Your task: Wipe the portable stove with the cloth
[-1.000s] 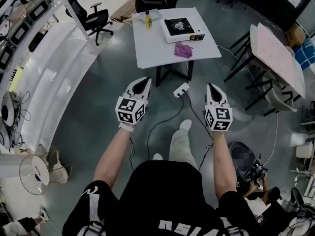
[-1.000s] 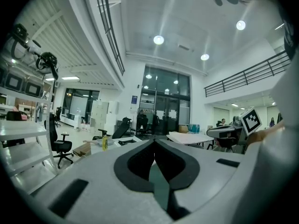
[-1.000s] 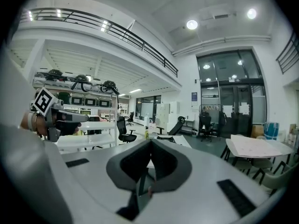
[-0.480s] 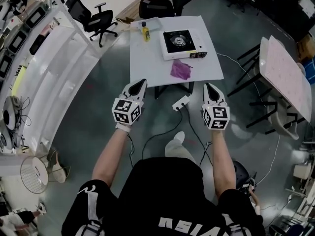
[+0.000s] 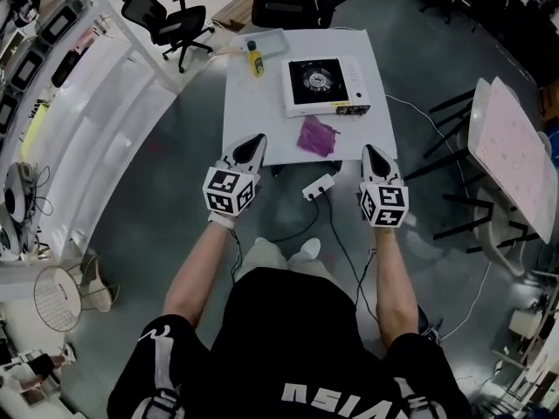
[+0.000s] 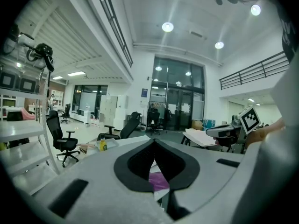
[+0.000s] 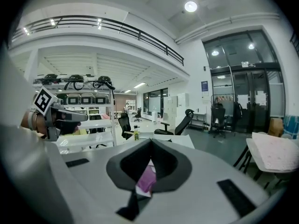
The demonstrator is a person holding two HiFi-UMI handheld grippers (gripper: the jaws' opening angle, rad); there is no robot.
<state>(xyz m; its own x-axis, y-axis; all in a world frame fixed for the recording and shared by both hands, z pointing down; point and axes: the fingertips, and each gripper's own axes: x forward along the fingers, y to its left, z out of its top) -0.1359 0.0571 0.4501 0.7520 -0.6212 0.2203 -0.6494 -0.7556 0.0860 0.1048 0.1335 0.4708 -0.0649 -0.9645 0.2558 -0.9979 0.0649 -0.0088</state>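
The portable stove [image 5: 325, 85] sits toward the far right of the white table [image 5: 253, 112]. The purple cloth [image 5: 316, 135] lies crumpled just in front of it, near the table's front edge, where a gripper would meet it first. The left gripper [image 5: 254, 142] and right gripper [image 5: 372, 151] hover at that edge on either side of the cloth, each with jaws together and empty. Pick-up has apparently not begun. A yellow bottle [image 5: 254, 59] stands far left.
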